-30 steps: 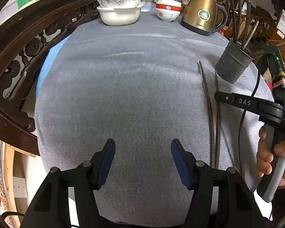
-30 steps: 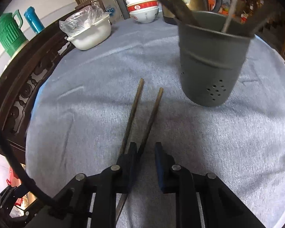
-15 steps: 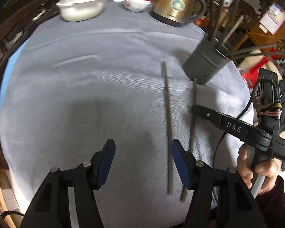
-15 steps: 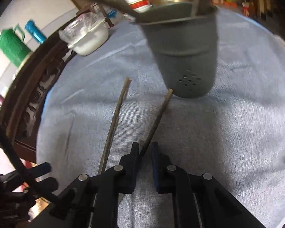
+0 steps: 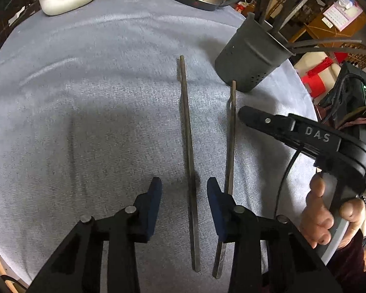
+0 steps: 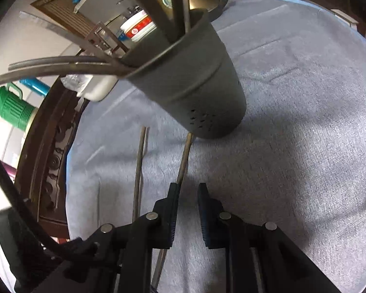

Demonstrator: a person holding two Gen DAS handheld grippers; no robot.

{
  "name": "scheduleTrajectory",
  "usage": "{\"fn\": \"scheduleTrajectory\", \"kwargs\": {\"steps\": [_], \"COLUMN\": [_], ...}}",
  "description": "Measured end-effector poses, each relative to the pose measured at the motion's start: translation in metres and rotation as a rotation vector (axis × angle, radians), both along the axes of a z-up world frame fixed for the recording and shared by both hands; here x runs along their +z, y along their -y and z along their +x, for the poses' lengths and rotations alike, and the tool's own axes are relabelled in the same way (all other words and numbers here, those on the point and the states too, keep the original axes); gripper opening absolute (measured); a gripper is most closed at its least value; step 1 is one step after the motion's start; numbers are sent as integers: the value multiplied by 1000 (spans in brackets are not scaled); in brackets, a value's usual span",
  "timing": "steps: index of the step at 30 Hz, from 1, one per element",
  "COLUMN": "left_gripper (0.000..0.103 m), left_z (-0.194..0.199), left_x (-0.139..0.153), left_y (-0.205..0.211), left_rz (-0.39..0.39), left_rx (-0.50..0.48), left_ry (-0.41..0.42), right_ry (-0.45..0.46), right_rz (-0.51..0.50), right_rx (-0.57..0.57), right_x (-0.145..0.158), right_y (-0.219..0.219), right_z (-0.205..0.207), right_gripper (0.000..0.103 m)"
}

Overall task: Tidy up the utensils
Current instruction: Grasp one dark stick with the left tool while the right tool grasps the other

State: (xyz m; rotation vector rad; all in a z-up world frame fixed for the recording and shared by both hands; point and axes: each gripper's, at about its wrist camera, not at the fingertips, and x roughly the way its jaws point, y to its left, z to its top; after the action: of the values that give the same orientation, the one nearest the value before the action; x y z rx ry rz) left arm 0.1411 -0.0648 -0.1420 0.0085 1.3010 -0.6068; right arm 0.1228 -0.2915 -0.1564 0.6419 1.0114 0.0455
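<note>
Jaws closing on left gripper point(image 5: 184, 183), pads not touching the chopstick point(image 5: 186, 122) between them on the cloth point(image 5: 97, 97); opening on right gripper point(image 6: 188, 188), second chopstick point(image 6: 184, 161) beside one finger. Pinch mid-shaft, lift level, drop tip-first into holder point(image 6: 195, 85).

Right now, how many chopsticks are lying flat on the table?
2. One chopstick lies between the left gripper's fingers; the other chopstick lies just right of it, its tip near the gray utensil holder. More stand inside the holder.
</note>
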Motion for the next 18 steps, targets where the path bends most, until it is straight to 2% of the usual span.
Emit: {"fn": "scheduleTrajectory", "kwargs": {"steps": [2,6,8,11,15,18], "left_gripper": [19,7,2,2,2,2], "left_z": [1,2,2,1,-9,-11], "left_x": [-1,-3,-5,-7,-4,0], "left_y": [-1,-10,-16,-30,-44,-44], "left_rz": [4,-43,-28,-66,-67,-49], "left_rx": [10,21,35,59,69,70], "left_ry": [5,-21,-17,-49,-57,-26], "right_ry": [-7,7,14,26,41,44], "right_rz": [-11,-78,-116,-174,-209,-207], "right_rx": [1,11,36,75,130,117], "right_x": [-1,-1,0,3,4,5], "right_y": [-6,-22,-29,-42,-56,-57], "right_z": [4,9,12,14,13,14], "right_gripper": [20,20,18,15,14,14]}}
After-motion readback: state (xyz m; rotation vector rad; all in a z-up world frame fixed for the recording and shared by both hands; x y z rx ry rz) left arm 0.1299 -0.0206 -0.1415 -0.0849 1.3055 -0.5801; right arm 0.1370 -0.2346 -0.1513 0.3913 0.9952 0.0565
